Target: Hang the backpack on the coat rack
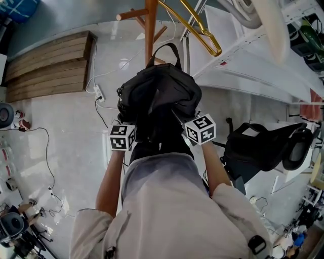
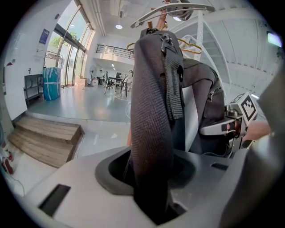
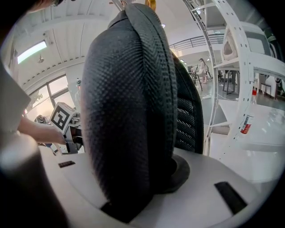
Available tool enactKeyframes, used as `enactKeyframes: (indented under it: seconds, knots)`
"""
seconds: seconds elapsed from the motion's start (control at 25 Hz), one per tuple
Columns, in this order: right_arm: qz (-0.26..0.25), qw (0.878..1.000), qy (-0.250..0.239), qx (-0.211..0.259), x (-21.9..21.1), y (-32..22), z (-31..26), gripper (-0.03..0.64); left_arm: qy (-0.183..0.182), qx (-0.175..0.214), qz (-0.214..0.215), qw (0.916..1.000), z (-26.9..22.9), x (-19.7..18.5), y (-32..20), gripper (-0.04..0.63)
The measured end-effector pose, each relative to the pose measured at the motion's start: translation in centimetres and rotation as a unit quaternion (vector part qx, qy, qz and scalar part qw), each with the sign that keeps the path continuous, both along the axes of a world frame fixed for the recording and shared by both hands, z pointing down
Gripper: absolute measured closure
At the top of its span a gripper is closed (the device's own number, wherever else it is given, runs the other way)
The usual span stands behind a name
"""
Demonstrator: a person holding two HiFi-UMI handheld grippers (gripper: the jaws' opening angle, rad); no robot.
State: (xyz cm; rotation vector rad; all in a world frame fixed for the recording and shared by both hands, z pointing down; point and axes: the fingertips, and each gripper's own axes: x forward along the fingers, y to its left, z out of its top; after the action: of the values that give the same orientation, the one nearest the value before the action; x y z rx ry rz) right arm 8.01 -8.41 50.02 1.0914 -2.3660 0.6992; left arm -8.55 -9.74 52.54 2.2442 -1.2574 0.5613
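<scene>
A black backpack hangs in front of me between both grippers, its top loop close to the wooden coat rack pole. My left gripper is at the bag's lower left, shut on a dark padded shoulder strap that runs up between its jaws. At the bag's lower right, my right gripper is shut on the other thick black strap. Short wooden pegs stick out of the pole above the bag. The fingertips are hidden by the straps.
Gold hangers hang just right of the pole. A white perforated shelf frame runs along the right. A wooden step platform lies at the left, a power strip with cables on the floor, a black chair at the right.
</scene>
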Motion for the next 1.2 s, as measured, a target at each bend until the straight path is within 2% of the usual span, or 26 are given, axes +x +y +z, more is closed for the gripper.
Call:
enactKeyframes:
  seconds: [0.6, 1.2]
  knots:
    - [0.003, 0.998, 0.005, -0.061, 0.0, -0.7, 6.0, 0.482, -0.004, -0.061, -0.005, 0.9981, 6.1, -0.1, -0.6, 0.463]
    - [0.014, 0.994, 0.006, -0.107, 0.7, -1.4, 10.2, 0.482, -0.007, -0.102, 0.0, 0.9947, 10.2, 0.5, -1.5, 0.463]
